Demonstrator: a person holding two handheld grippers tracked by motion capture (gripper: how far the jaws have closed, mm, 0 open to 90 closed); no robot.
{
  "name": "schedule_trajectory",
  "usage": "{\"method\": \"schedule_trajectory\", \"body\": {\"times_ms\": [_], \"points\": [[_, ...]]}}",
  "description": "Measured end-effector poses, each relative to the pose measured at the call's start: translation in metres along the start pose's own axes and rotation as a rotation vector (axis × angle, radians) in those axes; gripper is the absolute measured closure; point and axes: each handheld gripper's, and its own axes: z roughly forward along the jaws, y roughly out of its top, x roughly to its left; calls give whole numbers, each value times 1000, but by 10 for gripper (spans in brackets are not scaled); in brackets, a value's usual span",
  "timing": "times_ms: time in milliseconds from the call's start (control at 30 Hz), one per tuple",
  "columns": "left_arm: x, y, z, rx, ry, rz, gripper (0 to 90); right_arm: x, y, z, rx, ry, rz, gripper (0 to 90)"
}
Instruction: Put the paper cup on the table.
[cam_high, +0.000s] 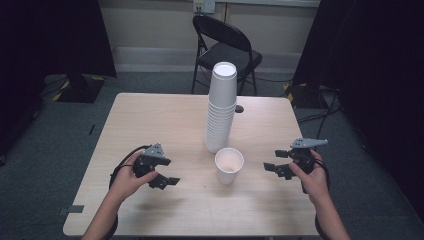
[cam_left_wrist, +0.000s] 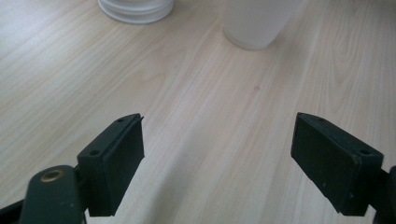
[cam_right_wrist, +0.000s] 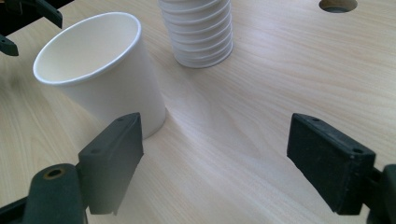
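A single white paper cup (cam_high: 229, 165) stands upright, mouth up, on the wooden table (cam_high: 150, 115), just in front of a tall stack of upside-down white cups (cam_high: 220, 107). My left gripper (cam_high: 171, 181) hovers to the cup's left, open and empty; in the left gripper view the cup (cam_left_wrist: 258, 21) and the stack's base (cam_left_wrist: 135, 9) sit far ahead of it. My right gripper (cam_high: 270, 166) is to the cup's right, open and empty. In the right gripper view the cup (cam_right_wrist: 100, 70) stands close by the left jaw, with the stack (cam_right_wrist: 198, 30) behind it.
A round cable hole (cam_high: 239, 108) lies in the table behind the stack, also seen as a hole (cam_right_wrist: 338, 5) in the right gripper view. A black folding chair (cam_high: 226, 47) stands beyond the far edge. Dark curtains flank the room.
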Motion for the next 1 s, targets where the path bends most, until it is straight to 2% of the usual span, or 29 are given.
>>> {"method": "schedule_trajectory", "body": {"times_ms": [167,400,533,633,767,1000], "points": [[3,-12,-4,9,14,-15,171,-1,-7,1,0,-2,9,183],[6,-29,-9,22,36,-35,171,0,-15,2,37,-17,-19,183],[10,-41,-12,27,47,-56,171,-1,-25,3,62,-28,-15,184],[12,-49,-16,24,57,-71,171,-3,-33,3,63,-29,1,185],[15,-57,-19,39,79,-65,171,-5,-42,4,70,-34,8,186],[18,-71,-26,40,102,-80,172,-6,-48,-2,56,-45,8,186]]}}
